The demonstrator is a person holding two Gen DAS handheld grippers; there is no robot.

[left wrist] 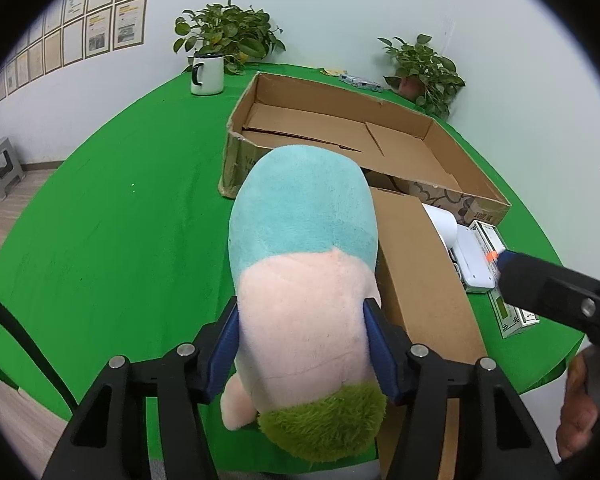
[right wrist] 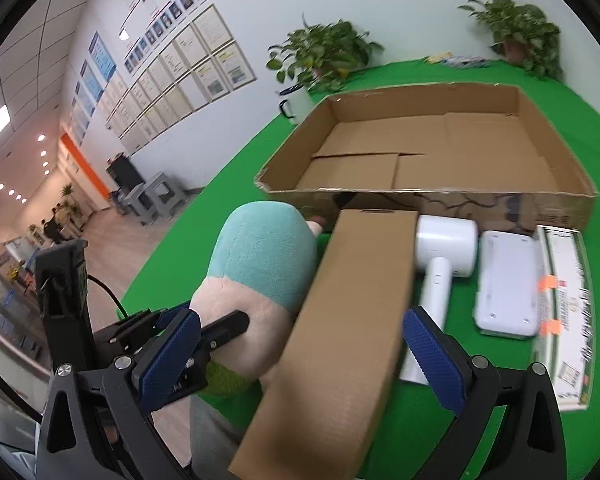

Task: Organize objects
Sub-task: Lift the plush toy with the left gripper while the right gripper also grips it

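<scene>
A green table (left wrist: 112, 208) holds a wide, shallow cardboard tray (left wrist: 380, 120), which lies ahead of both grippers with its floor bare. Past the tray's far left corner stand a white mug (left wrist: 207, 72) and a leafy plant (left wrist: 228, 32); a second plant (left wrist: 424, 68) sits at the far right corner. Just right of the left gripper (left wrist: 302, 344) lies a long brown box (left wrist: 424, 288), running from the table's near edge up to the tray's near wall. To the right of the box are a white hair dryer (right wrist: 444, 248), a flat white device (right wrist: 506, 284) and a green-and-white printed carton (right wrist: 564, 320), side by side. The left gripper's blue pads (left wrist: 225, 344) press into both flanks of a plush toy (left wrist: 304, 240), teal at the far end, pink in the middle, with a green tuft nearest the camera. The toy points away towards the tray, touching the box's left side. The gripper tilts downward over the near table edge. The right gripper (right wrist: 300, 352) stands wide, its fingers either side of the near part of the box, neither pad seen touching it; the left gripper and toy lie just beside its left finger. It too angles down. A hand (left wrist: 580, 412) shows at the lower right of the left view.
</scene>
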